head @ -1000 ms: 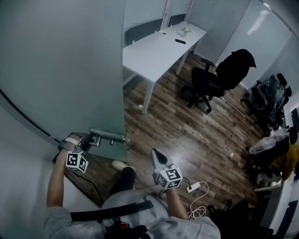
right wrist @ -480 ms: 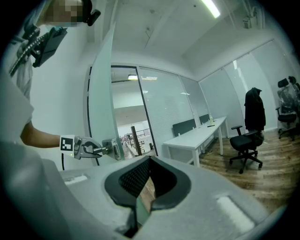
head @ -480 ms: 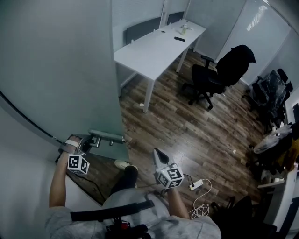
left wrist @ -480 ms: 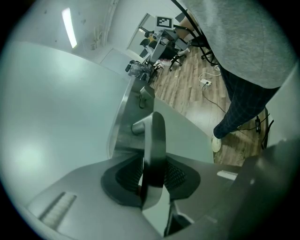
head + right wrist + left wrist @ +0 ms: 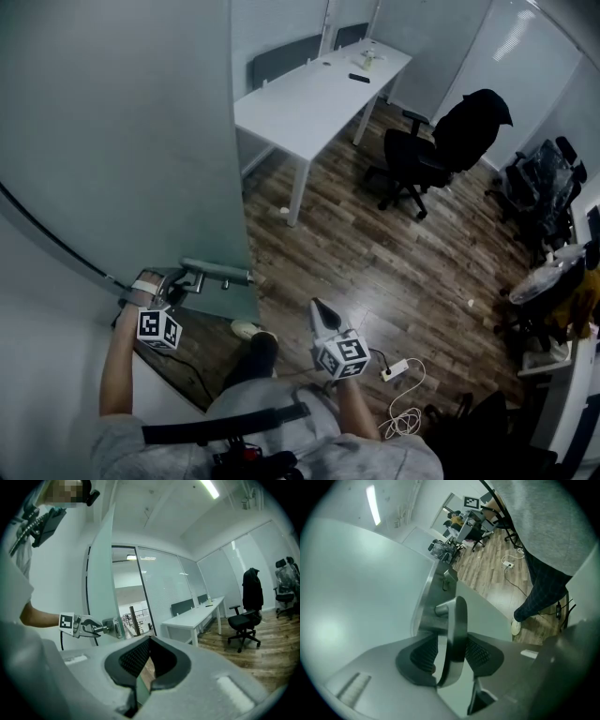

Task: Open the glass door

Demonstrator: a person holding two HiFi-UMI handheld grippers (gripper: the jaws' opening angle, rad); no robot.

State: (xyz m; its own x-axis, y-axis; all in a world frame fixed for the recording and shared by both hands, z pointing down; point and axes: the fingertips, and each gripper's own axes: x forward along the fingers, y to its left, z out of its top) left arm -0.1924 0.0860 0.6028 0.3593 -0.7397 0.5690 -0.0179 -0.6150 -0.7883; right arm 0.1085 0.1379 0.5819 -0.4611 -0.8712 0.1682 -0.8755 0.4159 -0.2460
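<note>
Frosted glass door [image 5: 141, 141] stands at the person's left, swung part way open, with its free edge pointing toward the white desk [image 5: 319, 98]. The metal handle [image 5: 457, 630] sits low near that edge. The left gripper [image 5: 452, 651] has the lever between its jaws. They have just been opening, and the pads now stand loosely on either side of the bar rather than pinching it. The right gripper [image 5: 317, 307] hangs well apart over the floor [image 5: 394, 272], with its tips together and nothing in them.

With the hold slackened, I'd say the door is free to drift. If it has a closer or a slight lean, it could swing back against the loose jaws or carry the lever out of them. A pull given now would likely slip off the bar. Drawing the gripper away at a slant could catch a pad on the lever's curved end.

The door's edge sweeps close to the person's shoe [image 5: 242, 330]. Beyond it, the boards are open as far as the desk, and the black chair [image 5: 422, 169] stands farther off. A power strip [image 5: 392, 377] and its cable lie just right of the person's feet, which is something to trip on when stepping through.
</note>
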